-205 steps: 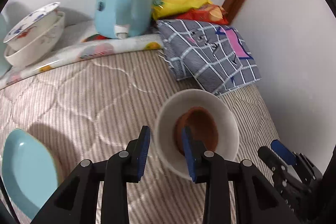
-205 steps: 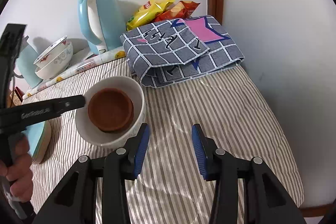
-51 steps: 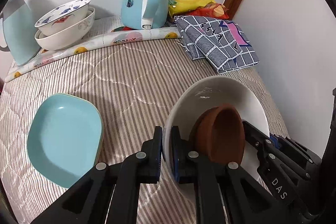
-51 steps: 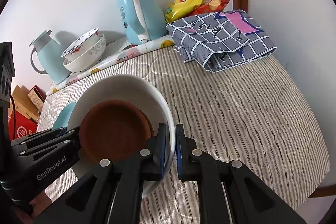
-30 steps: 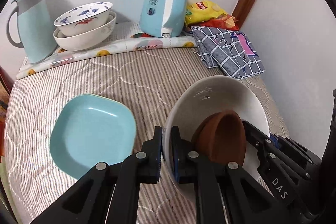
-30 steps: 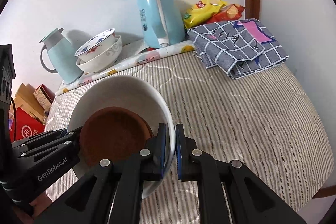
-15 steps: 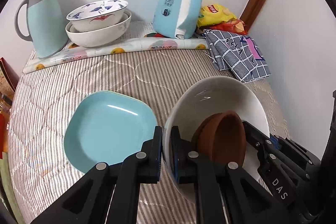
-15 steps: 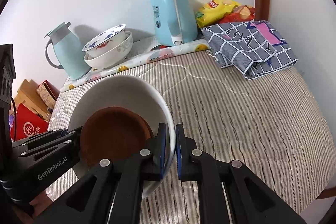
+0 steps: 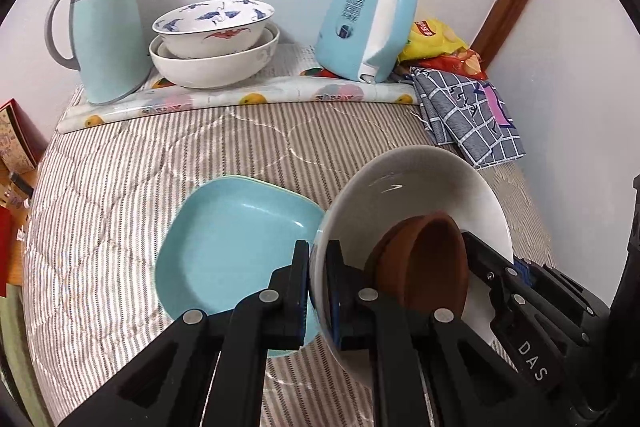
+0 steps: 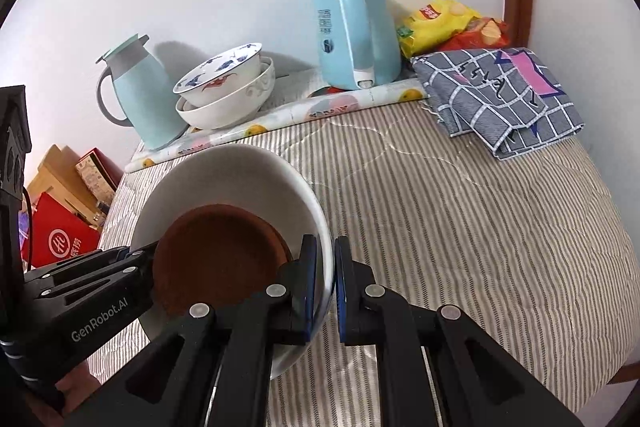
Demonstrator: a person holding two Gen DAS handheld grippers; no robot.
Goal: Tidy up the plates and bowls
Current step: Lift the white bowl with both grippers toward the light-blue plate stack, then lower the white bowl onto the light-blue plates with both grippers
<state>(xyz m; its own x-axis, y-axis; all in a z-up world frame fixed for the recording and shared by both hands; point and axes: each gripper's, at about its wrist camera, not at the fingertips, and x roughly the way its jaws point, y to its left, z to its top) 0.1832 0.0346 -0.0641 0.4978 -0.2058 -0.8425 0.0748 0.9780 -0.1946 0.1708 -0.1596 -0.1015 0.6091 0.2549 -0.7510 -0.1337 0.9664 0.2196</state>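
A large white bowl (image 9: 420,183) with a smaller brown bowl (image 9: 428,267) nested inside it was held tilted above the striped quilted surface (image 9: 140,163), gripped on opposite sides of its rim. The left gripper (image 9: 318,287) was clamped on the near-left part of the rim, one blue-padded finger inside the wall and one outside, with almost no gap. The right gripper (image 10: 325,279) was closed likewise on the opposite rim, its jaws nearly together with the bowl wall between them. Just beside the raised bowl, lower and to its left in the left wrist view, lay a light-blue square plate (image 9: 232,239) on the quilt, partly overlapped by the bowl's edge. Farther back against the wall stood two stacked bowls (image 9: 212,43), the upper one painted blue and red, on a fruit-patterned mat (image 9: 248,99). A pale-blue jug (image 9: 104,27) flanked them on the left, a blue kettle (image 9: 368,23) on the right. Snack bags (image 10: 444,23) and a folded checked cloth (image 10: 500,95) lay beyond.
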